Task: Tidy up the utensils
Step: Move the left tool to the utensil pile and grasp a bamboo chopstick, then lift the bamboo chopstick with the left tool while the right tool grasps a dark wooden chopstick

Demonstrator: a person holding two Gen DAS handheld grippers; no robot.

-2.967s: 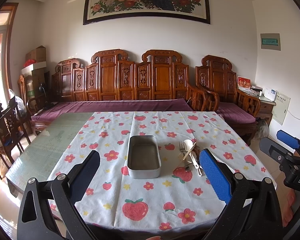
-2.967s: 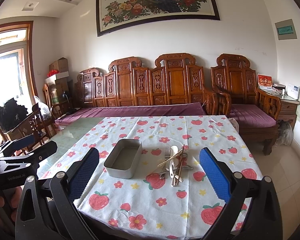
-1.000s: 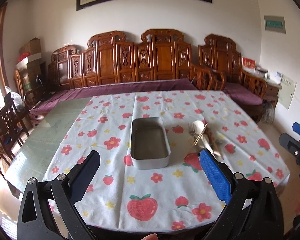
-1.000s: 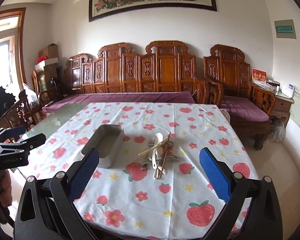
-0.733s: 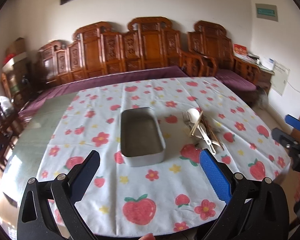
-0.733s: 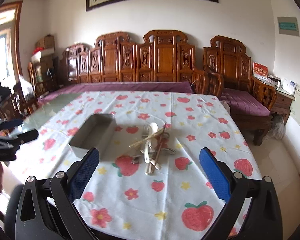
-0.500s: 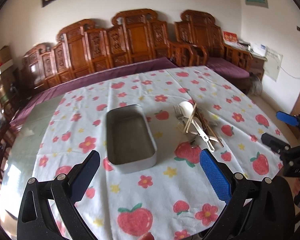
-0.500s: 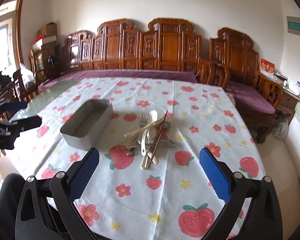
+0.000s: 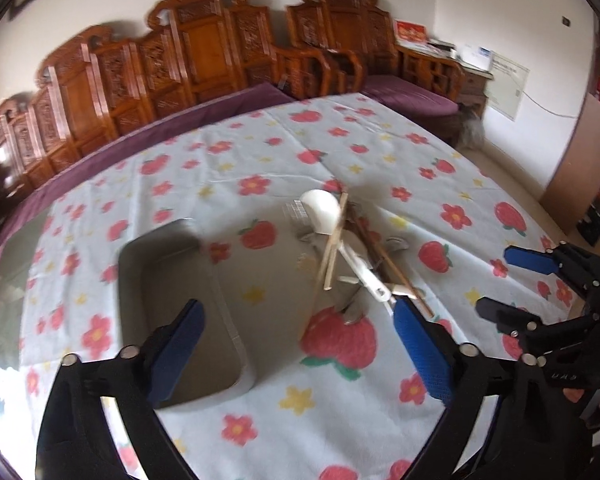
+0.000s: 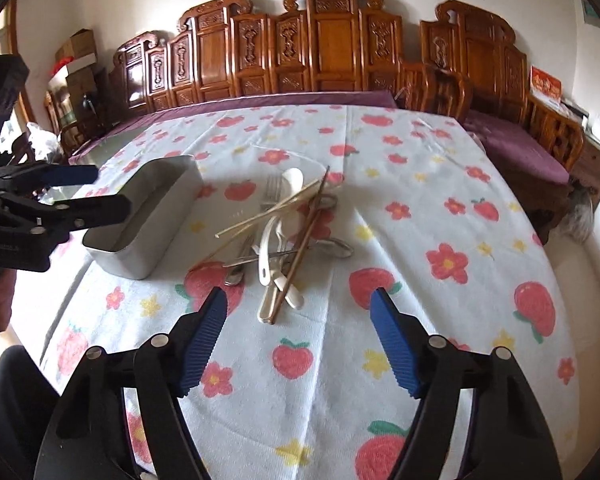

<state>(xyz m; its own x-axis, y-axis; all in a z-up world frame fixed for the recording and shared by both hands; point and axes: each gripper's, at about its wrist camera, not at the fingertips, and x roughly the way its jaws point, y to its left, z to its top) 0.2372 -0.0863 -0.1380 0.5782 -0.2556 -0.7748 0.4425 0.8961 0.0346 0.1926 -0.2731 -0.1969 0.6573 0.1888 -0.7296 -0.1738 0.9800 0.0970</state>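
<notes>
One metal tin [image 10: 148, 216], one tangled utensil pile [image 10: 288, 232], two grippers, left [image 9: 296, 344] and right [image 10: 300, 340], both unclenched, empty, narrowing.

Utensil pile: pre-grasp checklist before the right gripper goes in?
1. Right gripper empty, nothing between its pads: ok; its jaws have just been closing somewhat.
2. Left gripper empty, jaws also just closing: ok.
3. Metal tray empty and upright beside the pile: ok.
4. Utensil pile in front of the right gripper, not yet touched: ok.
5. Single item free to lift: not ok; dark chopstick, white spoon and fork lie crossed over each other.
6. Left gripper clear of the tray rim: cannot tell, the left view is blurred.
</notes>
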